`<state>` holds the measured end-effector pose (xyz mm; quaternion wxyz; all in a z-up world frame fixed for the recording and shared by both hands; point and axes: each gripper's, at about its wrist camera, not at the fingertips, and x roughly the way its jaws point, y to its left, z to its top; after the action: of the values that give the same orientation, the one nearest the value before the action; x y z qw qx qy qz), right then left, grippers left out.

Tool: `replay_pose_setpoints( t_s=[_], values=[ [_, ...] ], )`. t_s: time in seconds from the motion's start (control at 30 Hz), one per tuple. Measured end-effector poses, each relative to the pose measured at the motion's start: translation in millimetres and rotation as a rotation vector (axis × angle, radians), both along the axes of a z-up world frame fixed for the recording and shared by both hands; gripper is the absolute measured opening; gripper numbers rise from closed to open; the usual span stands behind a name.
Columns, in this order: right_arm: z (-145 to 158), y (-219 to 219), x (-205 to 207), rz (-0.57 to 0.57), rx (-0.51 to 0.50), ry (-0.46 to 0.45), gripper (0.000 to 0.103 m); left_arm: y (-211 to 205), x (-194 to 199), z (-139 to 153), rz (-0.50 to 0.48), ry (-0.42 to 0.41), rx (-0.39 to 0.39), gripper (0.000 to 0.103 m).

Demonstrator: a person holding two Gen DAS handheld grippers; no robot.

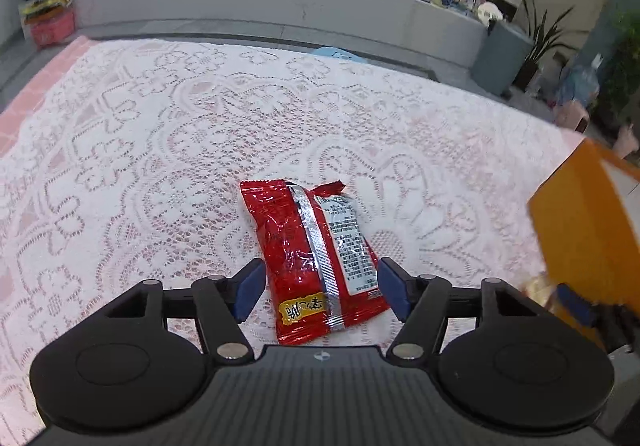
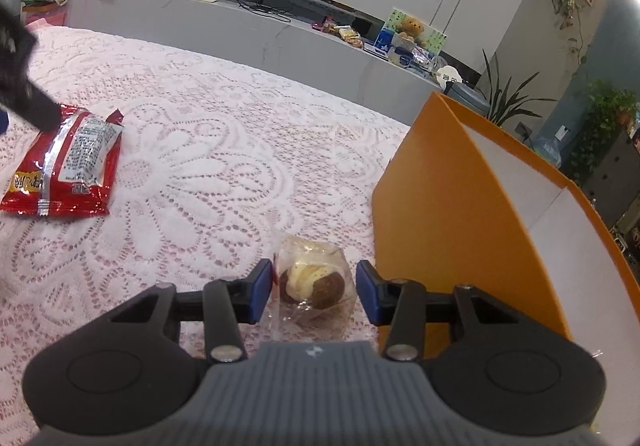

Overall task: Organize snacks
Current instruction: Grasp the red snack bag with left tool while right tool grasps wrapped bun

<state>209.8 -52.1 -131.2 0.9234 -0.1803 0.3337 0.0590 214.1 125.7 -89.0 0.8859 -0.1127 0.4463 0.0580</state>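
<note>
Two snacks lie on the white lace tablecloth (image 1: 160, 134) in front of us. Our left gripper (image 1: 320, 292) is released, with its blue pads (image 1: 250, 294) on either side of the near end of the red snack packet (image 1: 316, 258); we cannot tell if they touch it. The packet lies flat, its silver seam facing up. Our right gripper (image 2: 314, 296) is also released, its jaws standing on both sides of the wrapped pastry (image 2: 312, 284), a brown ball with cream in clear plastic. Just beside the pastry, on its right, stands the orange box (image 2: 440, 214), open, white inside.
</note>
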Motion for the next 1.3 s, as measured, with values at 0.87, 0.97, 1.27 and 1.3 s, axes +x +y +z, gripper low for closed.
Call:
replay_pose_setpoints(
  t_s=[0.87, 0.97, 1.27, 1.3],
  values=[
    [8.8, 0.1, 4.5, 0.099, 0.3, 0.037, 0.034, 6.9, 6.8, -36.2, 0.06, -0.03, -0.046, 0.088],
    [8.7, 1.2, 3.5, 0.106, 0.297, 0.038, 0.034, 3.0, 6.7, -39.0, 0.039, -0.075, -0.006, 0.092],
    [8.5, 4.2, 0.7, 0.118, 0.274, 0.036, 0.034, -4.1, 2.9, -35.9, 0.001, -0.179, 0.014, 0.068],
    [8.6, 3.3, 1.0, 0.116, 0.279, 0.037, 0.034, -4.7, 2.7, -33.7, -0.008, -0.179, 0.01, 0.063]
  ],
)
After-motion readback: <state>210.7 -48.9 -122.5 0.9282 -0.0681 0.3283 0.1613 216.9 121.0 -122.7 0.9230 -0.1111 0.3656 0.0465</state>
